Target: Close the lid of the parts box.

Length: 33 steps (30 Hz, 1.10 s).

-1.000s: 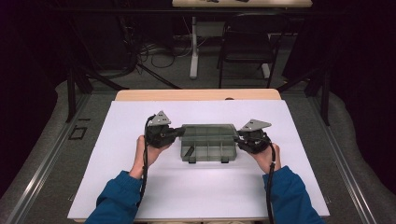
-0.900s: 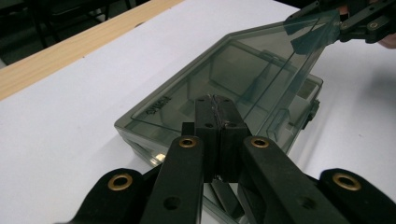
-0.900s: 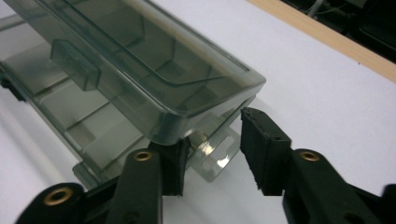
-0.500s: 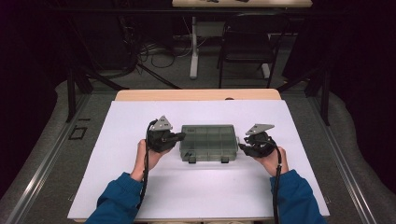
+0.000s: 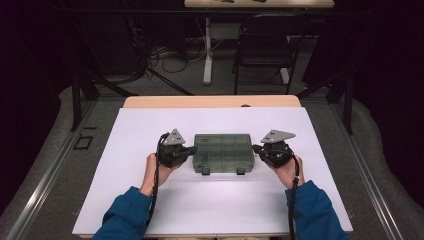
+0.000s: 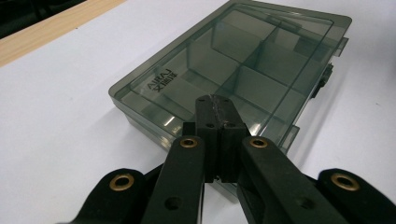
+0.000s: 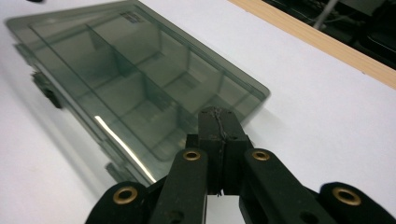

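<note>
A smoky clear plastic organiser box (image 5: 223, 152) with its lid down lies flat on the white table cover; its empty divided compartments show through the lid (image 6: 243, 56) (image 7: 126, 70). My left gripper (image 5: 192, 150) is at the box's left end, jaws shut with nothing between them (image 6: 215, 100). My right gripper (image 5: 256, 148) is at the box's right end. Its jaws have just been closing and now stand shut and empty (image 7: 218, 114). The frames do not settle whether either tip touches the box.
The white cover (image 5: 150, 210) lies over a wooden table whose far edge (image 5: 210, 101) shows behind it. Two latches (image 5: 205, 170) sit on the box's near side. Beyond the table stand a chair (image 5: 262, 47) and floor cables.
Both hands stay at the box's two ends with only slight shifts. The box has not moved.
</note>
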Available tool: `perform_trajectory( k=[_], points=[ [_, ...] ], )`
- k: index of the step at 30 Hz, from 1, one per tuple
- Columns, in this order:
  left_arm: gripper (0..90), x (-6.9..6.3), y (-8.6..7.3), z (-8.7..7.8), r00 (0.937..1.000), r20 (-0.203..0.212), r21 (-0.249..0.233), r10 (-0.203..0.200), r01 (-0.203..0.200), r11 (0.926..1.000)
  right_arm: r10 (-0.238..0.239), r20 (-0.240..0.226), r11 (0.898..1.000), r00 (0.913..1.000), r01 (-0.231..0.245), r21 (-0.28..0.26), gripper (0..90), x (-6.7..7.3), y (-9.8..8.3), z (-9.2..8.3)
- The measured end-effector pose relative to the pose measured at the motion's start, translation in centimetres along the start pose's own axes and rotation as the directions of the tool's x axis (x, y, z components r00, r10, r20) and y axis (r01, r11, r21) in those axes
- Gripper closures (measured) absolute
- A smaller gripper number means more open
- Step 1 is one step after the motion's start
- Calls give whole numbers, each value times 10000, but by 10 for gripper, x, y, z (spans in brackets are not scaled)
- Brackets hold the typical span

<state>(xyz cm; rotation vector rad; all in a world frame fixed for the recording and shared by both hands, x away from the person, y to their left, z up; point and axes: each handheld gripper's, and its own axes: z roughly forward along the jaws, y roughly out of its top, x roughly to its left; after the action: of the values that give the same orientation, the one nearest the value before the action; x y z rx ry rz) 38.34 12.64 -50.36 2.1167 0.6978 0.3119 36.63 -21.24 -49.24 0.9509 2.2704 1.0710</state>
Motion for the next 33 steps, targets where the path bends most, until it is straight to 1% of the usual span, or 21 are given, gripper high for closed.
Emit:
perform_trajectory(
  k=[3, 8, 14, 17, 19, 21, 23, 26, 28, 30, 33],
  points=[
    [895, -2, -1, 3, 9999, 52, 108, 87, -87, 9999, -63, -176, 10000, 9998, 63, -12, 900, 4, 1, 2],
    [895, -3, -2, 8, 9997, 36, 375, 232, -233, 9990, -98, -258, 9997, 9996, 104, 215, 900, 6, -1, 8],
    [895, -2, -5, 17, 9998, 83, 670, 188, -193, 9976, -17, -348, 9968, 9994, 45, 800, 900, 6, -6, 19],
    [895, -2, -6, 18, 9998, 82, 683, 164, -169, 9975, 24, -377, 9956, 9993, 11, 939, 900, 6, -8, 21],
    [895, -1, -6, 19, 9998, 97, 860, 156, -164, 9962, -15, -363, 9950, 9993, 51, 995, 900, 6, -8, 22],
    [895, 0, -6, 19, 9999, 162, 880, 23, -37, 9961, 5, -402, 9935, 9992, 41, 1137, 900, 6, -9, 24],
    [896, 0, -6, 19, 9998, 178, 919, -12, -4, 9958, 33, -408, 9940, 9992, 12, 1097, 900, 6, -9, 24],
    [896, 2, -6, 19, 9994, 275, 944, -220, 193, 9954, 47, -420, 9932, 9991, 3, 1166, 900, 5, -9, 24],
    [897, 3, -6, 19, 9989, 323, 967, -329, 296, 9949, 182, -491, 9933, 9986, -124, 1149, 900, 4, -9, 24],
    [897, 4, -6, 19, 9986, 361, 996, -390, 352, 9944, 232, -541, 9928, 9983, -166, 1182, 900, 4, -9, 24],
    [896, 3, -6, 19, 9987, 348, 987, -377, 341, 9945, 271, -521, 9927, 9983, -207, 1186, 900, 4, -9, 24]
  ],
)
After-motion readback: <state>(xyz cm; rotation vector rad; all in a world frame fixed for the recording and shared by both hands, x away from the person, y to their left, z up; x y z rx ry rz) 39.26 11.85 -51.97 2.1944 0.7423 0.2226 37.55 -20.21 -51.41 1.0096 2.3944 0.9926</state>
